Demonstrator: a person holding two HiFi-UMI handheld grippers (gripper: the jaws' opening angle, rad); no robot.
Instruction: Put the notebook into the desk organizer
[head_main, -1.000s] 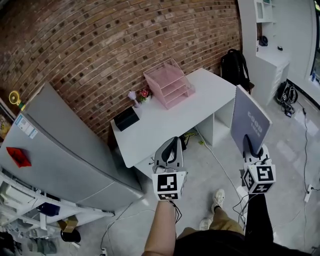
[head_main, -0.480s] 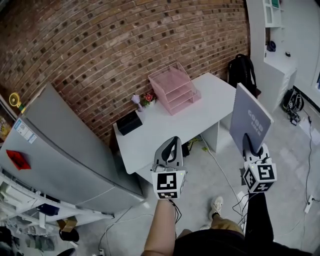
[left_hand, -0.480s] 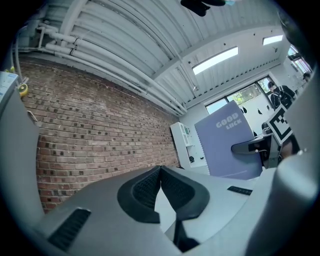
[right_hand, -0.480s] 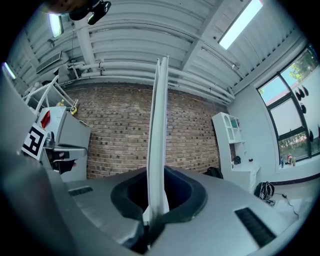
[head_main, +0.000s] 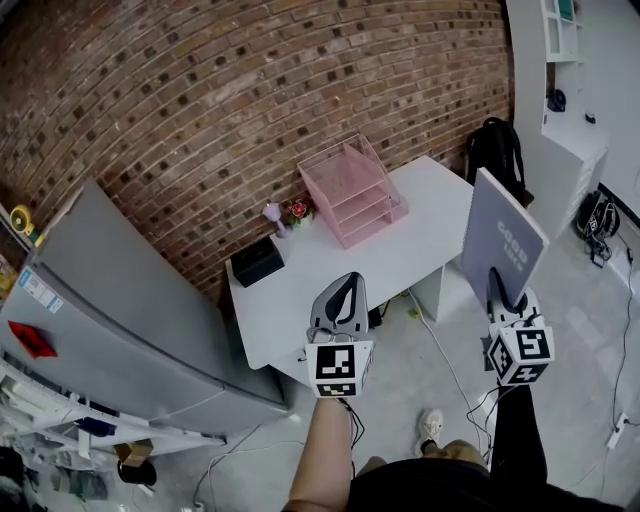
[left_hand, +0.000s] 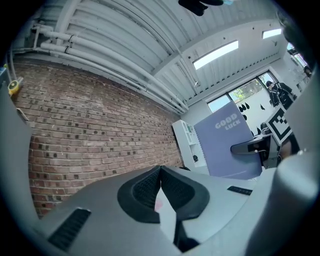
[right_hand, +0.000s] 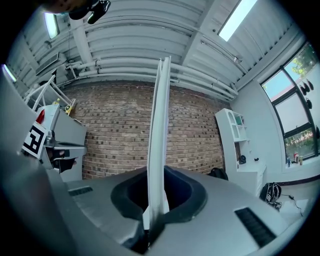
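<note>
While clamped by its lower edge alone, treat the notebook (head_main: 500, 235) as a light, flat, fairly stiff item, likely to sway above the grip.

**Left of the desk organizer (head_main: 350, 180)**
- Well apart: grey cabinet (head_main: 110, 290).
- Near: black box (head_main: 255, 262) and small flower pot (head_main: 294, 210), both on the white worktop (head_main: 400, 240).

**Desk organizer**
- Pink mesh with stacked trays.
- Set at the back of the worktop, against the brick wall.

**In front of the organizer, toward the person**
- Left gripper (head_main: 345, 282): jaws together, pad tips touching, nothing between them.

**Right of the organizer, well apart from it**
- Right gripper (head_main: 503, 292): clamped tight on the notebook's bottom edge.
- Cover standing upright; seen edge-on between the pads in the right gripper view.
- Not yet above the worktop.

**Farther right of the organizer**
- Black backpack (head_main: 497, 150) on the floor by the wall.

**Handling**
- Expect a smooth cover that may slip under a weak clamp.
- Hold at the edge midpoint, as now, or nearer the bound side if stiffer there.
- Avoid fast swings, since a tall cover catches air and twists in the pads.
- Tilt toward flat before entry, as the tray openings look shallow.
- Steady the organizer with the free left gripper if needed, as light mesh probably slides when pushed.
</note>
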